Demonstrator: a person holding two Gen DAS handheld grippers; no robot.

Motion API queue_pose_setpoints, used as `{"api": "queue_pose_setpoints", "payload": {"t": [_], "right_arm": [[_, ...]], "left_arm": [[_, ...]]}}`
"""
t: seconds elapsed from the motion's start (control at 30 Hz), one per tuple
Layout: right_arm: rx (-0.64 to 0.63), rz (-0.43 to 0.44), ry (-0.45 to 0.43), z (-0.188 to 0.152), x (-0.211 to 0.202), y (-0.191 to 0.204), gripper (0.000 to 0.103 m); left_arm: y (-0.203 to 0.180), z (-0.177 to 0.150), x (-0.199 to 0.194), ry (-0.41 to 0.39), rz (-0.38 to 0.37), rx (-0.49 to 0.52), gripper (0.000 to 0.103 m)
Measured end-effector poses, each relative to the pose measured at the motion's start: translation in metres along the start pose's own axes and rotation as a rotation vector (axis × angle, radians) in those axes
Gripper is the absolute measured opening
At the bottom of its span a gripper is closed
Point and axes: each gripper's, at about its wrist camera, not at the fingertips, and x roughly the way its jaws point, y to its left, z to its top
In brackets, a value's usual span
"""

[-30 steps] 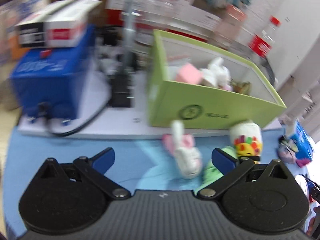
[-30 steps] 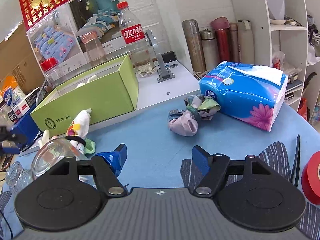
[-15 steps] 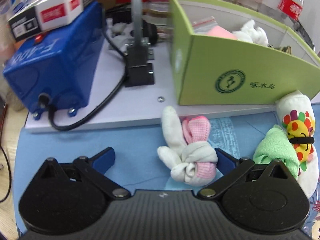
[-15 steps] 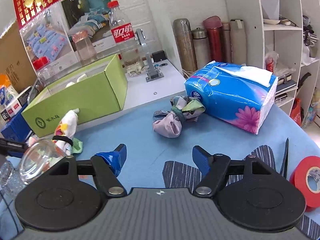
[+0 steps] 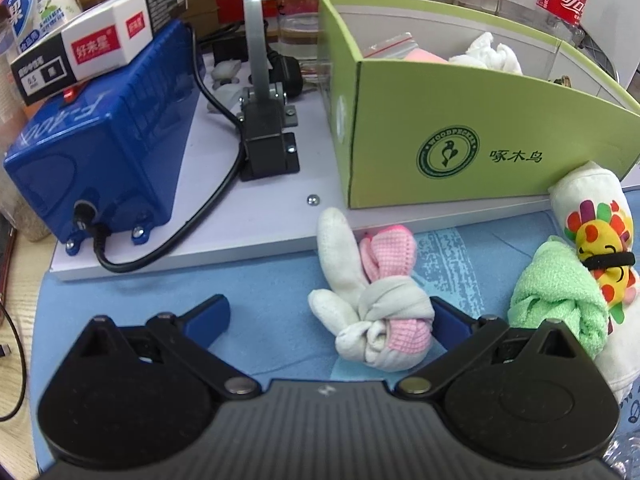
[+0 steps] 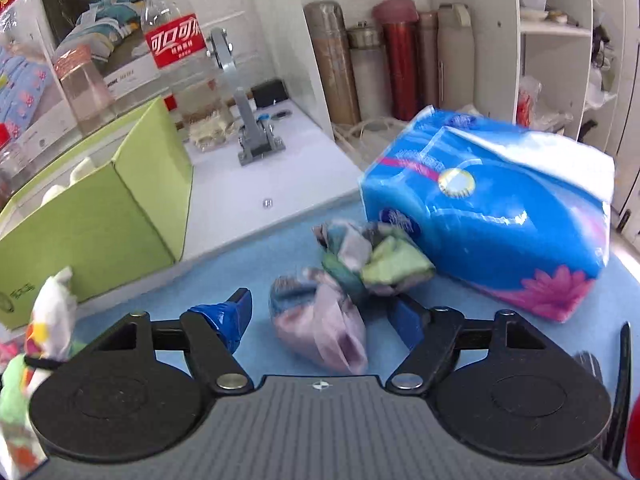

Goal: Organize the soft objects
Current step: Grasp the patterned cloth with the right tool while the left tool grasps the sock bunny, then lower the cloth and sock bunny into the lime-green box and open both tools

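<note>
Both tongs are apart: the left gripper has the white-pink sock bundle between its fingers, on the blue mat before the green box; the right gripper surrounds the grey-purple cloth bundle beside the tissue pack

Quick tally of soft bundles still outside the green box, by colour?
White and pink sock bundle: 1
Green towel bundle: 1
White printed cloth roll: 1
Multicolour cloth bundle: 1
Total: 4, all on the blue mat, none inside the green box.
</note>
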Motion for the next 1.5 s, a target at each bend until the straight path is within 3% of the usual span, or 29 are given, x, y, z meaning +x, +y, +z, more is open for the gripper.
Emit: {"api": "queue_pose_setpoints", "payload": {"t": [0.1, 0.2, 0.4, 0.63, 0.73, 0.77, 0.8, 0.83, 0.87, 0.9, 1.03, 1.2, 1.33, 1.5], "right_arm": [[-0.040, -0.023, -0.004, 0.000, 0.005, 0.013, 0.062], [-0.140, 0.058, 0.016, -0.004, 0.004, 0.029, 0.061], [-0.181, 0.009, 0.027, -0.001, 0.008, 0.025, 0.062], [-0.213, -0.038, -0.037, -0.005, 0.016, 0.027, 0.066], [-0.220, -0.027, -0.046, -0.006, 0.015, 0.025, 0.066], [-0.224, -0.021, -0.046, -0.006, 0.015, 0.025, 0.061], [-0.236, -0.009, -0.052, -0.006, 0.013, 0.025, 0.057], [-0.248, 0.012, -0.056, -0.007, 0.011, 0.025, 0.035], [-0.267, 0.029, -0.060, -0.008, 0.007, 0.025, 0.032], [-0.287, 0.046, -0.055, -0.010, 0.003, 0.026, 0.031], [-0.354, 0.094, -0.074, -0.021, -0.023, 0.032, 0.029], [-0.337, 0.254, -0.148, -0.014, -0.074, 0.039, 0.030], [-0.353, 0.370, -0.205, 0.012, -0.094, 0.059, 0.030], [-0.416, 0.449, -0.228, 0.061, -0.078, 0.100, 0.031]], "left_arm": [[0.000, 0.000, -0.002, -0.002, -0.011, 0.004, 0.102], [0.002, -0.001, -0.002, -0.004, -0.019, 0.002, 0.102], [-0.002, 0.000, 0.000, -0.001, -0.004, 0.014, 0.102], [0.000, -0.001, -0.001, -0.006, -0.020, 0.020, 0.102], [0.001, -0.002, -0.002, -0.021, -0.014, 0.002, 0.096], [0.002, -0.002, -0.004, -0.032, -0.013, -0.006, 0.089], [0.003, -0.003, -0.007, -0.041, -0.016, -0.011, 0.082], [0.004, -0.003, -0.010, -0.048, -0.023, -0.019, 0.062], [0.007, -0.004, -0.014, -0.053, -0.036, -0.037, 0.041], [0.011, -0.005, -0.018, -0.051, -0.053, -0.062, 0.033], [0.027, -0.015, -0.037, -0.059, -0.093, -0.132, 0.033], [0.038, -0.013, -0.075, -0.121, -0.148, -0.161, 0.033], [0.032, 0.021, -0.099, -0.192, -0.202, -0.139, 0.033], [0.005, 0.085, -0.109, -0.265, -0.233, -0.095, 0.033]]}}
